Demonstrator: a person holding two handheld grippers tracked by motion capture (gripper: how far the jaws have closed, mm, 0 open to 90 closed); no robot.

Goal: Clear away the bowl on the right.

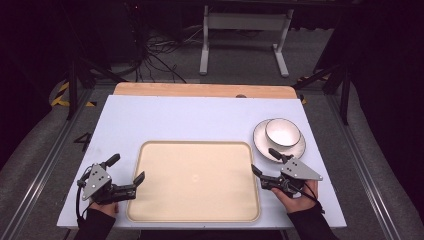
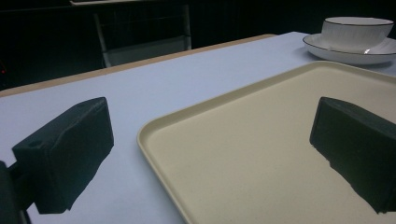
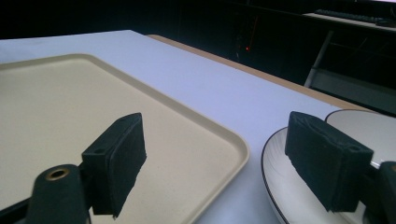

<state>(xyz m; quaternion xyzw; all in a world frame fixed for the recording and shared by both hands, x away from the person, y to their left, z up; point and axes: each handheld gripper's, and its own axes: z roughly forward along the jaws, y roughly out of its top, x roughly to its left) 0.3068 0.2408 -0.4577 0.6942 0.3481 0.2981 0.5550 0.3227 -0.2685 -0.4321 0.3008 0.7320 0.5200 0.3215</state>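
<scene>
The left gripper hangs at the left edge of the cream tray, jaws wide and holding nothing, one over the white tabletop, one over the tray. The tray lies bare at the middle. The right gripper straddles the tray's right edge and the saucer, jaws wide, nothing held. The white bowl sits on that saucer at the right. Both look glazed, hard, slippery and breakable; the rim seems the best hold.
</scene>
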